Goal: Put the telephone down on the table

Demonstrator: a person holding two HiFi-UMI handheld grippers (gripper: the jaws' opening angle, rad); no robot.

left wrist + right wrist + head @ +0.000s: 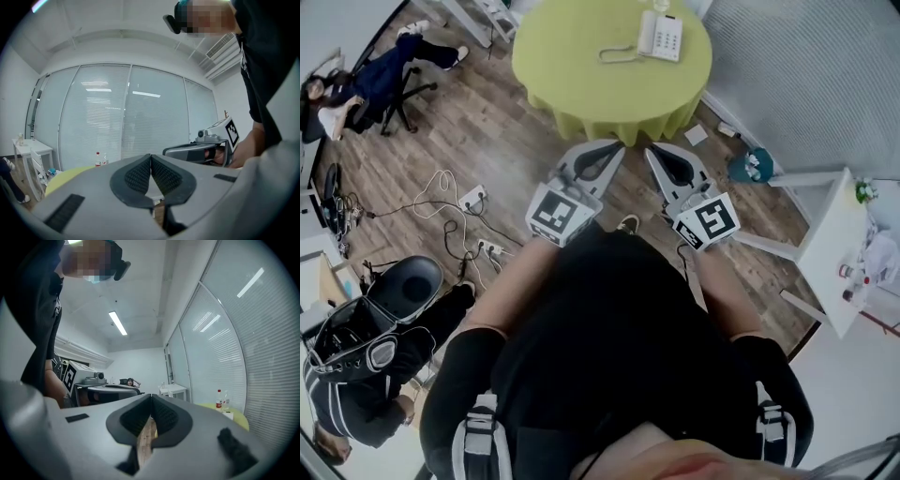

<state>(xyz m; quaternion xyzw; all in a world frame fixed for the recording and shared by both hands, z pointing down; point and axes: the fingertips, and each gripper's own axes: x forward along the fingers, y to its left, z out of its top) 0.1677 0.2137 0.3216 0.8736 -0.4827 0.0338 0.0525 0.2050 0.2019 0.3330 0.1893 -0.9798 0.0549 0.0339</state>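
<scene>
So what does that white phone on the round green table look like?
The white plastic desk telephone lies flat on the round table with the yellow-green cloth, near its far side. A keypad shows on top, the handset seems to sit in its cradle on the left, and a cord loops leftward over the cloth.

- A person [356, 89] lounges in an office chair [401, 101] at 10 o'clock.
- Power strips [473, 199] and looping white cables [436, 186] lie on the wood floor [506, 141] at 9 o'clock.
- A dark bag [356, 370] sits at 8 o'clock.
- A small white bench [830, 220] at 3 o'clock carries little bottles [847, 274] (labels unreadable).
- A teal object [752, 166] rests at 2 o'clock.
</scene>
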